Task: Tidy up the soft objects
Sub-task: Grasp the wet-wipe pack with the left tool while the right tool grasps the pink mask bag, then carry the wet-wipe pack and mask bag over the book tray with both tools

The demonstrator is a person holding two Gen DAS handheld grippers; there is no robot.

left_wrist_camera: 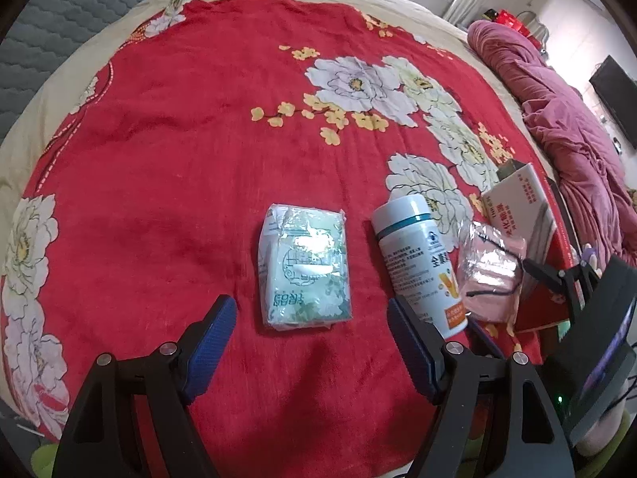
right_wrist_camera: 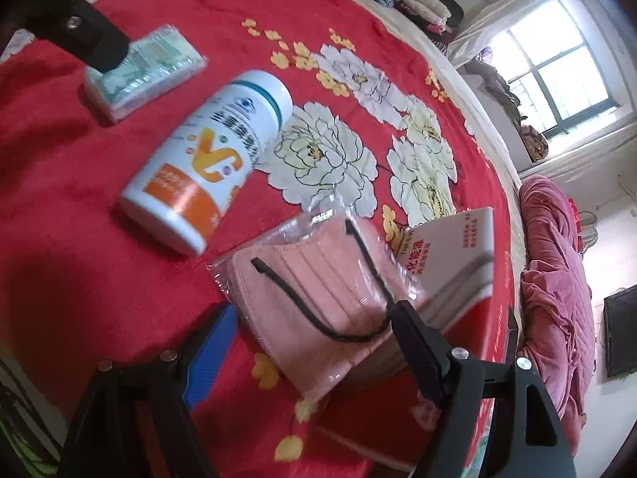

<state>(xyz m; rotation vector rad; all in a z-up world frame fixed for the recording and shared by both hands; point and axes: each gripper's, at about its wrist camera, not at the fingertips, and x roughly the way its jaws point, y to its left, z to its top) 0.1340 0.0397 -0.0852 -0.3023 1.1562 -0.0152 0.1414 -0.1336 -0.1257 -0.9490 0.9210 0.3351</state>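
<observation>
On the red flowered blanket (left_wrist_camera: 167,183), everything sits in a loose row with the white bottle (left_wrist_camera: 418,263) as the middle marker. The bottle lies on its side, cap pointing away from the person. To its left, a little apart, lies a green-printed tissue pack (left_wrist_camera: 304,267), flat in its shiny wrapper. To the bottle's right, just beside it, is a pink face mask (left_wrist_camera: 491,275) in a clear plastic sleeve, black ear loops showing; its far end lies on a white box with red lettering (left_wrist_camera: 517,203), which stands beyond the mask on the side away from the bottle.

The left gripper (left_wrist_camera: 312,342) hangs just short of the tissue pack, its blue pads spread wide and holding nothing; the pack lies ahead of the gap, and the right-hand pad sits near the bottle's base.

The right gripper (right_wrist_camera: 314,342) is also spread apart, with the near end of the mask in the gap between its fingers, though neither finger presses on it that I can see. A rumpled pink quilt (right_wrist_camera: 557,279) lies far beyond the box.
</observation>
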